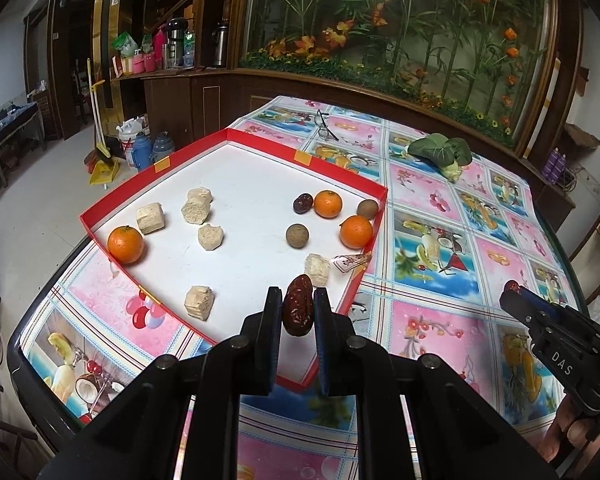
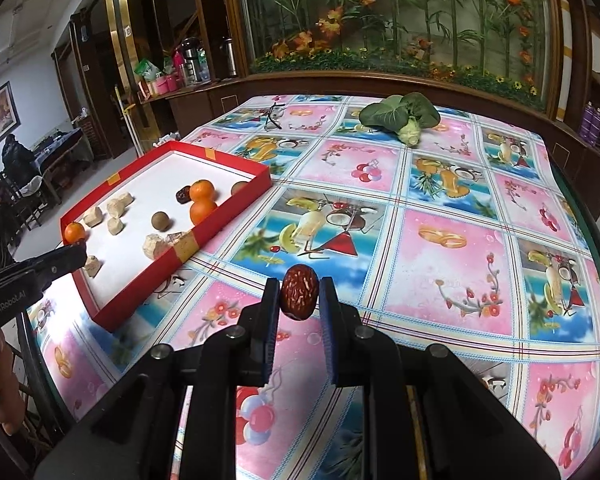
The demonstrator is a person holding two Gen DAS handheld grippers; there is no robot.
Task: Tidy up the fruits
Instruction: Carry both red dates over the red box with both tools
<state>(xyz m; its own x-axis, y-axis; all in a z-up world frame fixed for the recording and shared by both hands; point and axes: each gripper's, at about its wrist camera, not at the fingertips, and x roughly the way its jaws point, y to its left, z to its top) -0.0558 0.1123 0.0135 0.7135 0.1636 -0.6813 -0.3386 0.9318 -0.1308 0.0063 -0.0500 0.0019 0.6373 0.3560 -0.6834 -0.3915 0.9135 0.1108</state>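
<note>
Each gripper carries a red date: the left gripper point(image 1: 297, 309) has its fingers clamped on one date point(image 1: 297, 306) above the red tray point(image 1: 236, 136), the right gripper point(image 2: 300, 300) pinches another date point(image 2: 299, 292) over the surface point(image 2: 440, 240). The tray holds three oranges point(image 1: 125, 244), one more date, three small brown round fruits and six pale cake chunks, all scattered. I'd say the sorting is barely begun.

The red tray point(image 1: 370, 240) is crowded with oranges point(image 1: 125, 244) and pale chunks point(image 1: 198, 301); the tablecloth point(image 2: 440, 280) beside it lies open up to the greens point(image 2: 400, 118).

Dark wood cabinets point(image 1: 204, 96), pale floor point(image 1: 48, 200)
</note>
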